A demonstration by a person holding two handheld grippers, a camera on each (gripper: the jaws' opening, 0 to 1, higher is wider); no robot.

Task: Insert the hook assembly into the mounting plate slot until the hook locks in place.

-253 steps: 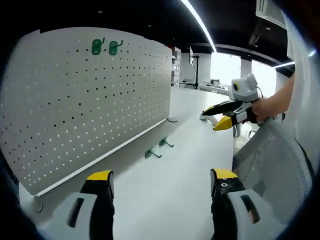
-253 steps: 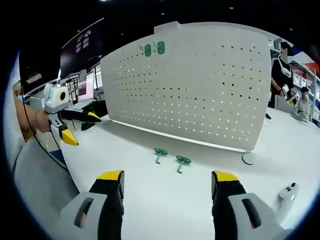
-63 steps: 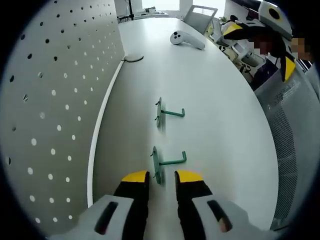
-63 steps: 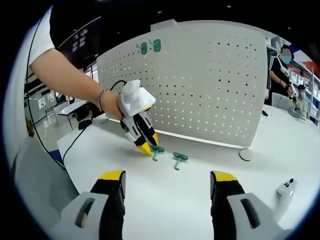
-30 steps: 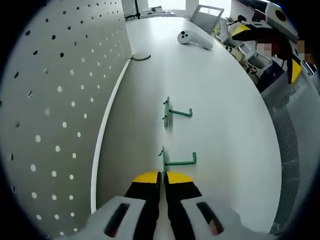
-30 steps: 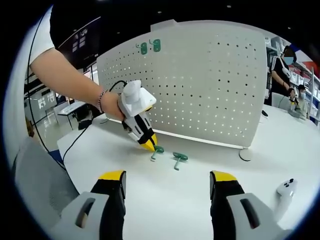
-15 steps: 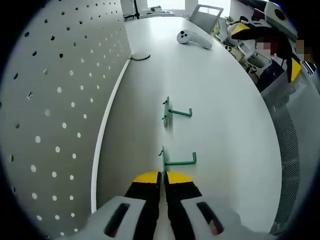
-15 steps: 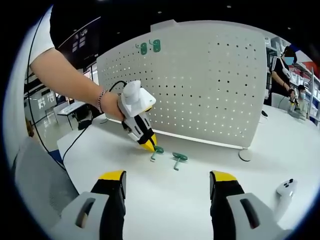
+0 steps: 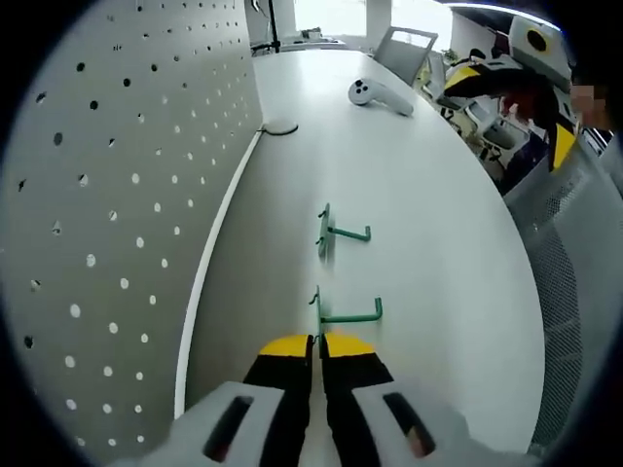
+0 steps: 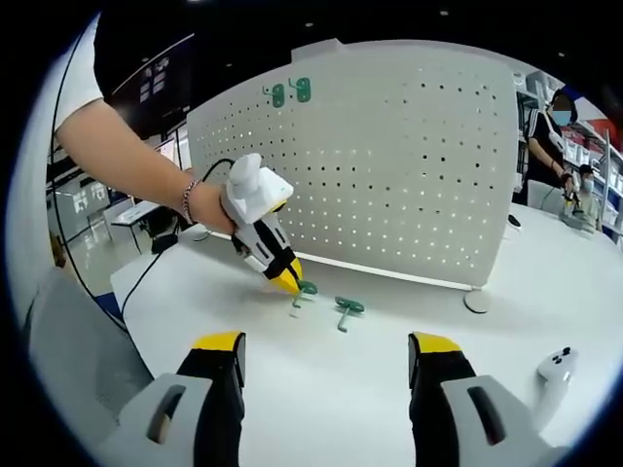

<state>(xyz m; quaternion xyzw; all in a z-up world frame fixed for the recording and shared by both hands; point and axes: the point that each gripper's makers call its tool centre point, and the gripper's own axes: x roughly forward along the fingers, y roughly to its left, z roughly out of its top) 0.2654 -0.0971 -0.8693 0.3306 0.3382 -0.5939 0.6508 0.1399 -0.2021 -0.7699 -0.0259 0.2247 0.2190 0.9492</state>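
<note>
My left gripper (image 9: 317,341) is shut on the back plate of a green hook (image 9: 346,315), which sits just above the white table (image 9: 428,214). In the right gripper view that left gripper (image 10: 285,278) holds the same hook (image 10: 306,288) in front of the white pegboard (image 10: 389,165). A second green hook (image 9: 338,232) lies loose on the table a little farther on, also visible as the second hook (image 10: 346,307). Two mounted green hooks (image 10: 289,93) hang near the board's top. My right gripper (image 10: 326,342) is open and holds nothing, well back from the hooks.
A white controller (image 9: 378,93) lies far down the table, and it is the controller (image 10: 558,364) at the right in the right gripper view. The pegboard's round foot (image 10: 476,302) rests on the table. A person's arm (image 10: 127,156) reaches in from the left. People stand behind at far right.
My left gripper came down and shut on the near hook about a second ago. Since then it has tilted and risen slightly with the hook. The right gripper has stayed still.
</note>
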